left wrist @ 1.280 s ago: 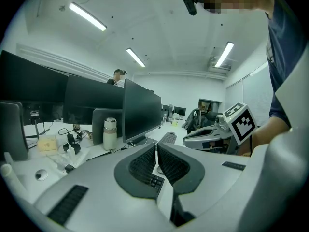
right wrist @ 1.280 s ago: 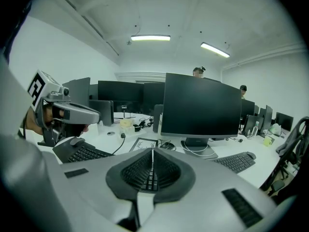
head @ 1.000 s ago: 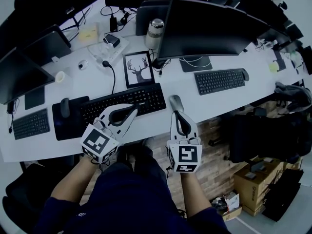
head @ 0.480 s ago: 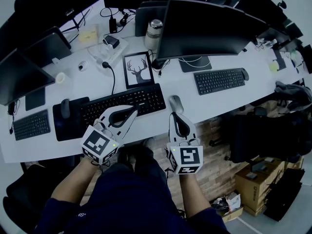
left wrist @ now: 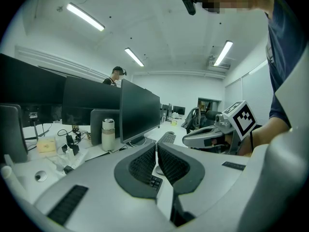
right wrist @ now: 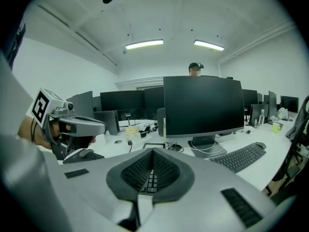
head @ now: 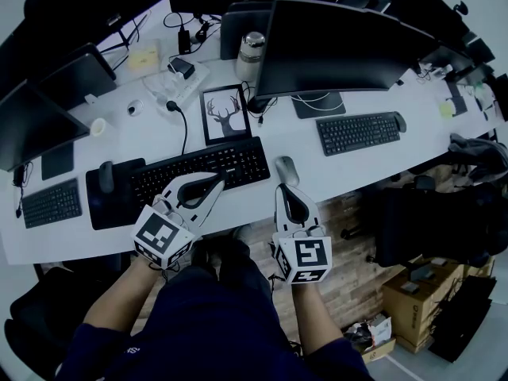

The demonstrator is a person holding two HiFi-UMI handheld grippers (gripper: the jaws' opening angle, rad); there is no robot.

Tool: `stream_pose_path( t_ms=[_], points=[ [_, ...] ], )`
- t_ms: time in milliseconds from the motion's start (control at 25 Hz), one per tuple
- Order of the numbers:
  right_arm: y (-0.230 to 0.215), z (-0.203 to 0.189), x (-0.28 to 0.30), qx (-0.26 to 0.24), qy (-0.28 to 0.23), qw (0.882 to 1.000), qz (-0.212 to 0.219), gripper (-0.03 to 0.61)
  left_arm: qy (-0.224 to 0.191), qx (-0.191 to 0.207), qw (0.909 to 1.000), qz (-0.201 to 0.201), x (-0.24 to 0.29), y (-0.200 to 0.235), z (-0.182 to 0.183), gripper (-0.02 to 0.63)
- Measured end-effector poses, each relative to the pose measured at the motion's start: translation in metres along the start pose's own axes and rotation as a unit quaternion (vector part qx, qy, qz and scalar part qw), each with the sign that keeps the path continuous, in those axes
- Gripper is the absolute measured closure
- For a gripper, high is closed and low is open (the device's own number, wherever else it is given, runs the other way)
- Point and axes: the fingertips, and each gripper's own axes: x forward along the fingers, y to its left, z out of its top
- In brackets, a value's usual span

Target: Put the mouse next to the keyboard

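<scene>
Mouse point(head: 286, 169) lying just beside keyboard point(head: 198, 165).
I see left gripper point(head: 220, 181) and right gripper point(head: 283, 187) closed, empty; the left hides some of the keyboard's front edge.

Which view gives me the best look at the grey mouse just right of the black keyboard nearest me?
The head view: the grey mouse lies whole on the white desk, beside the black keyboard. Between the jaws the right gripper view shows keyboard keys, no mouse; the left gripper view shows none clearly.
</scene>
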Motion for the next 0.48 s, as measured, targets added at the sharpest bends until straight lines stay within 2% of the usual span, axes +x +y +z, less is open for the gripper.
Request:
stream_pose_path(
  t_ms=[480],
  points=[
    [-0.0046,0.0007,0.006,0.001,0.0,1.0,0.006,0.577,0.001,-0.002,1.0,0.003,0.0063,0.0025,-0.0003,0.575]
  ],
)
